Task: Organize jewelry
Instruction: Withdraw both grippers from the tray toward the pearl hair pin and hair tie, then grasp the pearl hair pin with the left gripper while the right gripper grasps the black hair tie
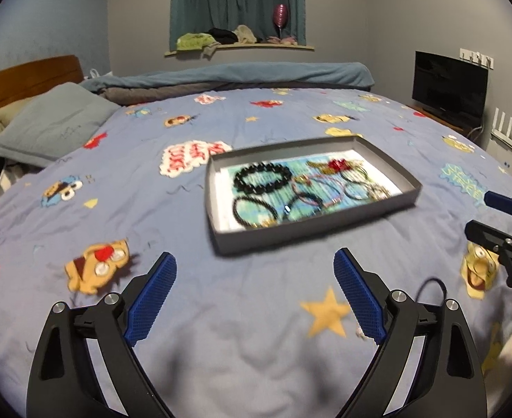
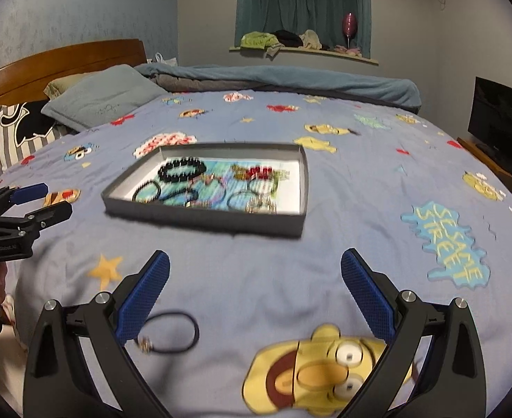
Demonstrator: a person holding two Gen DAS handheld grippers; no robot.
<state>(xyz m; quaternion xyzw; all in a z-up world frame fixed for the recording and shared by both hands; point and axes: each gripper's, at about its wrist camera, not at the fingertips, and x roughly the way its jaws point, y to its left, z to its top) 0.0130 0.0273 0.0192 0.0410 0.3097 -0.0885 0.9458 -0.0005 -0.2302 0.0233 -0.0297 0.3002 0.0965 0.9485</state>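
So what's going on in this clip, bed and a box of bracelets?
A person holds two tongs over a bed. Both the left tongs and the right tongs are open and empty. A grey tray on the bedspread holds a heap of bracelets, including a black beaded one. One thin black cord bracelet lies loose on the bed, outside the tray, by the right tongs.

Right gripper (image 2: 254, 289) fingers spread wide, nothing between them, over the bed (image 2: 343, 216). Black cord bracelet (image 2: 174, 331) with small metal charm lies on the bedspread just beside the left finger. Grey tray (image 2: 203, 214) ahead holds black beaded bracelet (image 2: 182, 170) and other bracelets, blurred. Left gripper (image 2: 45, 200) at left edge, fingers parted.
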